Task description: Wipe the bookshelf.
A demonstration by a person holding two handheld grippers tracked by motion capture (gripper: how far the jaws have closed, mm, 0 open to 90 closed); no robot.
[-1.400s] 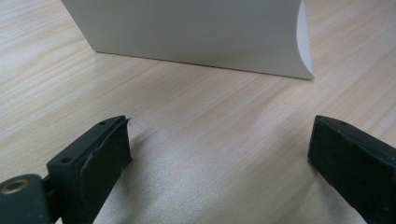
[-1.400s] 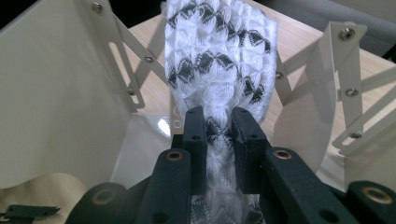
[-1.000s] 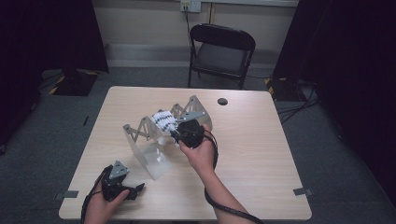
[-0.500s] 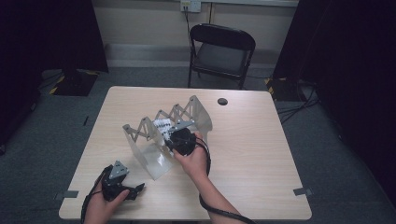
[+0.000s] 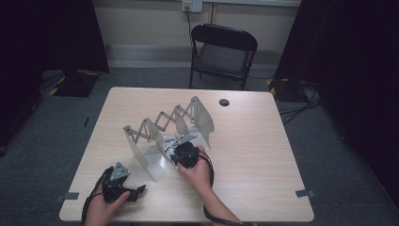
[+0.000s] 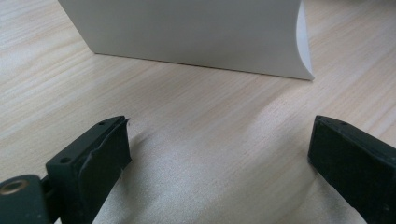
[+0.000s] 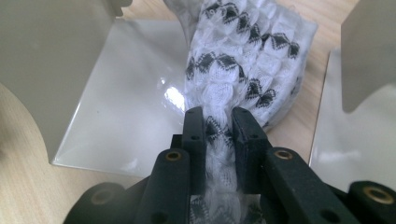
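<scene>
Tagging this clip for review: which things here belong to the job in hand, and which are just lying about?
In the job:
- white-and-black knitted cloth
- grey expandable metal rack
- right gripper, jaws clamped on the cloth

Lying about:
- black folding chair
- small round black disc
- left gripper, jaws open

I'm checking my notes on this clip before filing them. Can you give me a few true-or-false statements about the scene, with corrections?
1. The right hand-held gripper is shut on the black-and-white knitted cloth. True.
2. The left hand-held gripper holds the cloth too. False: its jaws stand open over bare table.
3. The cloth lies between panels of the folding rack. True.
4. The chair is lying on the table. False: it stands on the floor beyond the table.
</scene>
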